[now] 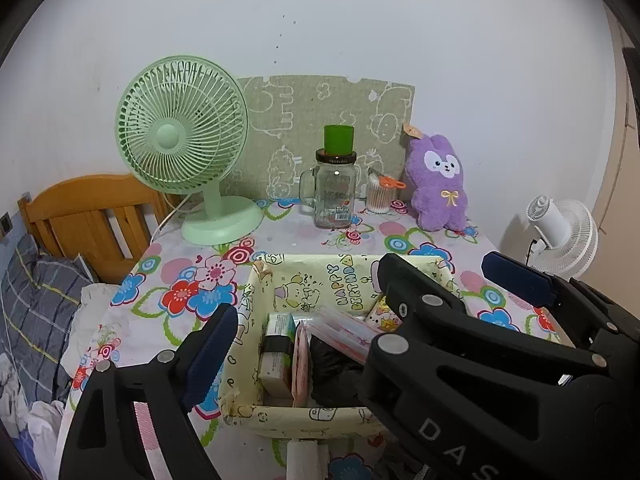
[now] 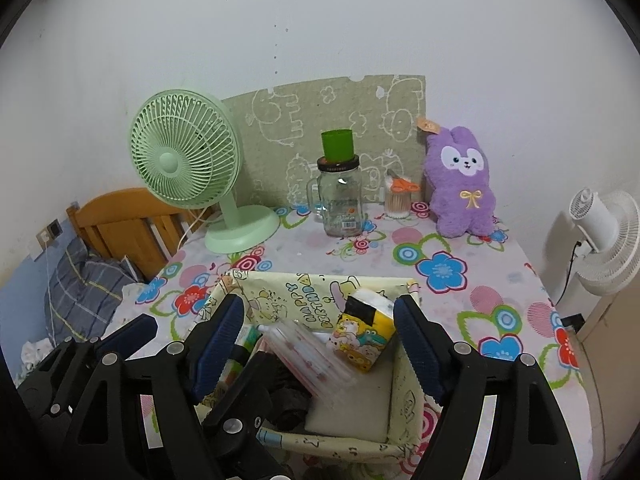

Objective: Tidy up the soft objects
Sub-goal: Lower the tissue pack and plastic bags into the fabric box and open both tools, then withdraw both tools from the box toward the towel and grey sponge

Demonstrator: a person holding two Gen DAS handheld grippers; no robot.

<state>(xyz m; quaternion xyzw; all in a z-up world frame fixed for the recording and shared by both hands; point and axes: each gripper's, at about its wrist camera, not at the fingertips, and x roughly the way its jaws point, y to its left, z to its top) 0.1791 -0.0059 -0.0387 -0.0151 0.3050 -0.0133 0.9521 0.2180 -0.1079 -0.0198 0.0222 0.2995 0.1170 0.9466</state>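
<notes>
A pale yellow cloth basket (image 1: 320,268) (image 2: 404,396) printed "Happy Birthday" stands on the flowered tablecloth at the near edge. Inside lie a cartoon-printed tissue pack (image 2: 362,336) (image 1: 382,316), a clear red-striped packet (image 2: 312,354) (image 1: 348,332), a black soft item (image 1: 332,372) and a small box (image 1: 276,360). A purple plush rabbit (image 1: 438,184) (image 2: 460,184) sits upright at the back right. My left gripper (image 1: 320,332) is open over the basket's left half; its right finger is hidden behind my right gripper (image 1: 444,268). The right gripper (image 2: 318,312) is open over the basket, empty.
A green desk fan (image 1: 180,136) (image 2: 184,152) stands back left. A glass jar under a green cup (image 1: 336,192) and a swab cup with orange scissors (image 1: 378,196) stand mid-back. A white fan (image 2: 600,232) is off the table's right; a wooden headboard (image 1: 88,216) and bedding lie left.
</notes>
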